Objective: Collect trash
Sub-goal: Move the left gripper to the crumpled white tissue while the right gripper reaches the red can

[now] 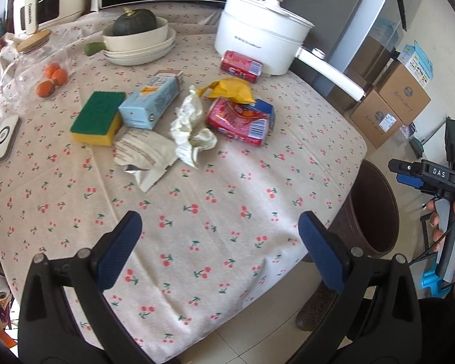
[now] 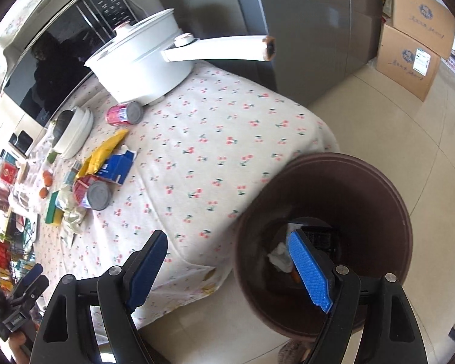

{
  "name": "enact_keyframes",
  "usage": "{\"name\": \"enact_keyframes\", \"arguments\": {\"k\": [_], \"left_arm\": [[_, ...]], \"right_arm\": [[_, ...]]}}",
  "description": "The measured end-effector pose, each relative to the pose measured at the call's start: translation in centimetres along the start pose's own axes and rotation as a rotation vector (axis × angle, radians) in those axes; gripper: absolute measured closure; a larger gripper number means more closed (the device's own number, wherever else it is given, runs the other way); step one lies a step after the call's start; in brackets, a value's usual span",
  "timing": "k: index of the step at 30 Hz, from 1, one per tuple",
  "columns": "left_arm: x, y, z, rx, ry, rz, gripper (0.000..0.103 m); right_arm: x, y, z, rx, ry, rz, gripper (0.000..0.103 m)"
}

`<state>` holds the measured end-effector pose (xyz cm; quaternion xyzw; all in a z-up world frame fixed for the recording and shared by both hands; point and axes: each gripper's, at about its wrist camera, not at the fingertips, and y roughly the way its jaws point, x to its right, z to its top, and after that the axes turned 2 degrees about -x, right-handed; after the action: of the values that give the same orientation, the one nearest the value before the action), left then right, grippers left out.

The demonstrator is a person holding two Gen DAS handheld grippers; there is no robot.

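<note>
My left gripper (image 1: 220, 242) hangs over the near edge of the cherry-print tablecloth (image 1: 197, 212) with its jaws spread wide and nothing between them; my right gripper (image 2: 227, 264) is likewise spread and empty, poised above the brown bin (image 2: 379, 182) that stands on the floor just off the table's corner. The trash lies well ahead of the left gripper: a crumpled tissue (image 1: 192, 127) straight in front, a torn foil wrapper (image 1: 142, 151) slightly to its left, a crushed red can (image 1: 238, 119) to its right against a blue carton (image 1: 265, 112), a yellow wrapper (image 1: 232, 91) beyond that, and a second red can (image 1: 241, 66) farther off by the white electric pot (image 1: 262, 41). I judge the tissue the natural next pick: I would go forward, drop the fingers on either side of its bulk, and close gently so it bunches rather than slides, keeping clear of the sponge (image 1: 97, 118) and the pale blue box (image 1: 151, 103). The bin already holds a white wad (image 2: 279, 256) and something dark I cannot identify. A lidded glass jar (image 1: 36, 69), far left, holds small orange fruit.
</note>
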<state>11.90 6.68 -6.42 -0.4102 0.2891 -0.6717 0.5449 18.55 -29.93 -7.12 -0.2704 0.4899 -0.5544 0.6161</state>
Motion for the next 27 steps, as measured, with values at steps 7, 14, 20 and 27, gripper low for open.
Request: {"name": "enact_keyframes", "arguments": {"k": [7,14,20,27], "left_arm": [[-5.3,-1.2,-0.4,0.006,-0.079,0.079,0.001],[-8.8,-2.2,-0.3,0.023,-0.144,0.108,0.001],[-9.6,-2.4,0.4,0.037,-0.136,0.115,0.001],[-10.3,-2.5,0.8,0.042,-0.116,0.137,0.001]], "right_arm": [[-8.4,2.3,0.0,-0.008,-0.124,0.022,0.019],[-15.5,6.0,0.5,-0.057,-0.194,0.082,0.019],[-18.5,9.7,2.5,-0.118,-0.065,0.121,0.019],[-21.1,12.8,3.9,-0.119,0.07,0.101,0.01]]}}
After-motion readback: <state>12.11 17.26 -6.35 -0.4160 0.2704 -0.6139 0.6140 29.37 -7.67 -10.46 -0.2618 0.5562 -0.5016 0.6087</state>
